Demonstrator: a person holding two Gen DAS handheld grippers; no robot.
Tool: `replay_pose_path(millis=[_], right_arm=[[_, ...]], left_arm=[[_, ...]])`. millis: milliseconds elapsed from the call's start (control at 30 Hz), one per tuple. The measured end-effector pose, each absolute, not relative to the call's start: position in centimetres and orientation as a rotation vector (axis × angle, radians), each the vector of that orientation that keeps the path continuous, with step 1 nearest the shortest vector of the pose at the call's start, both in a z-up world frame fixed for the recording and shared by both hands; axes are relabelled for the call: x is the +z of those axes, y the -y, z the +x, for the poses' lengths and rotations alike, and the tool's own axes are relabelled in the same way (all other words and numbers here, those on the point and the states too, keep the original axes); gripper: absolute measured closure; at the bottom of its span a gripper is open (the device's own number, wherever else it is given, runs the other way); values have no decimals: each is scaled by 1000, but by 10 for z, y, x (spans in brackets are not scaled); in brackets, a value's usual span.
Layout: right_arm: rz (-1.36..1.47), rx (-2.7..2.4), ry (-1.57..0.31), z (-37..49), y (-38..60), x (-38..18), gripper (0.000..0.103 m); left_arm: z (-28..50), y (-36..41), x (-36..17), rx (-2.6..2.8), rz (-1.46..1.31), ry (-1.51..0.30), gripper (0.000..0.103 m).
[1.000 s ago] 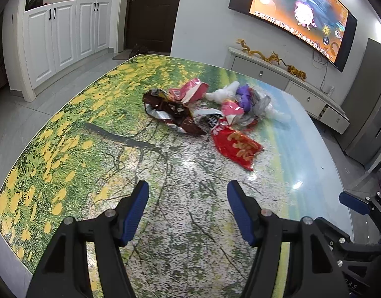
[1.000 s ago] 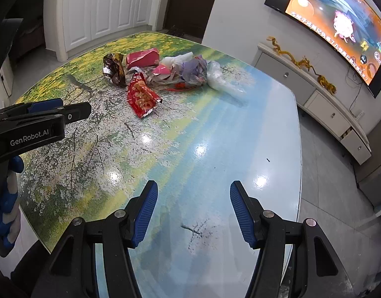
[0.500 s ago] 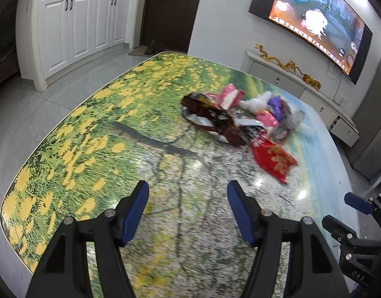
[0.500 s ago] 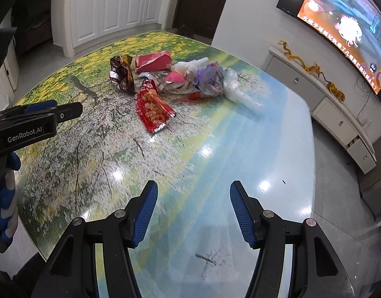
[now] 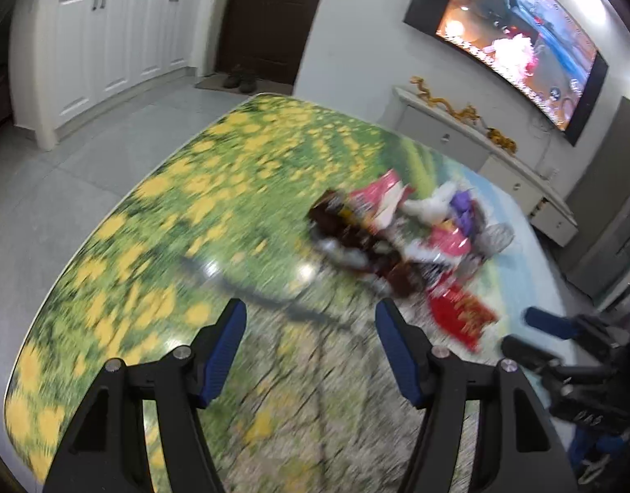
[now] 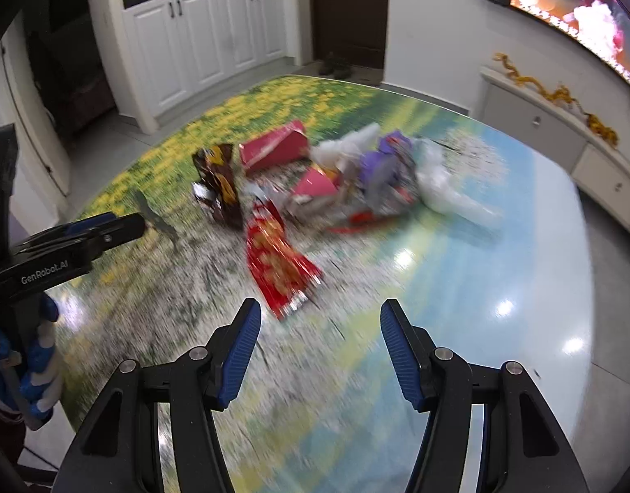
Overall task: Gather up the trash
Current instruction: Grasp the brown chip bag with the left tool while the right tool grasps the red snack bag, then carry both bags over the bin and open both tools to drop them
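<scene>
A pile of trash lies on the flower-print table [image 5: 183, 213]: a red snack wrapper [image 6: 280, 265] nearest me, a brown wrapper [image 6: 218, 183], a pink-red carton [image 6: 273, 148], a purple wrapper [image 6: 386, 160] and a clear plastic bag [image 6: 446, 189]. My right gripper [image 6: 321, 310] is open and empty, just short of the red wrapper. My left gripper [image 5: 310, 312] is also open and empty, with the brown wrapper [image 5: 356, 238] ahead and the red wrapper [image 5: 458, 320] to its right. Both views are blurred by motion.
In the left wrist view the right gripper [image 5: 553, 328] shows at the right edge; in the right wrist view the left gripper [image 6: 88, 230] shows at the left. Beyond the table are white cabinets [image 6: 204, 41], a dark door [image 6: 347, 8], a low sideboard [image 5: 479, 152] and a wall TV [image 5: 520, 33].
Both grippers have moved across the table toward the pile, which now looks nearer in the right wrist view. In the left wrist view the pile has drifted right. Neither gripper's opening has changed.
</scene>
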State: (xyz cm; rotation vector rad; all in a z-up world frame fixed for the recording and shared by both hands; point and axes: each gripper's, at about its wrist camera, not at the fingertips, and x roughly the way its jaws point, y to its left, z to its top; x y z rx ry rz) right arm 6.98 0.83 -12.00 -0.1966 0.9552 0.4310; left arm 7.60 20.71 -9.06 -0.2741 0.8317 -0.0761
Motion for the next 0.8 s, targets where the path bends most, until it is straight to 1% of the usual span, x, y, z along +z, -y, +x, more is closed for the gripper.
replay_pose_path(millis=[167,267,333,400,433,500,533,600,633,700,767,800], right_arm=[[-168,520,-942,90,-25,-123,43],[-159,563,-949,99,-34,-130,44],[-160,574,-957,104,-38,-135,47],[-156,583,-967,107,-40,-139,57],[-156,588,-973,107,-40,-141,60],[-154,598,-980,105,-39,-142,74],[-150,608,-980,103,-38,-143,74],[-138,634,-984,97,-35,-143,82],[-130,646,-986,94,-35,-144,83],[-111,673,-989,84,-32,-143,86],[-98,683,-990,73,-27,-142,87],[-88,683,-991,66,-24,-141,87]], left_arm=[[116,-199,-80,-90,-267,-814,39],[142,-195,-86,-84,-268,-840,39],[156,-191,-95,-84,-268,-873,39],[160,-189,-102,-87,-273,-895,39],[160,-188,-104,-90,-276,-899,39],[157,-187,-105,-94,-277,-897,39],[155,-186,-104,-97,-274,-896,40],[150,-183,-106,-112,-267,-899,41],[147,-181,-107,-127,-267,-906,50],[140,-177,-109,-153,-274,-911,61],[132,-174,-109,-182,-292,-911,72],[128,-173,-108,-187,-293,-906,73]])
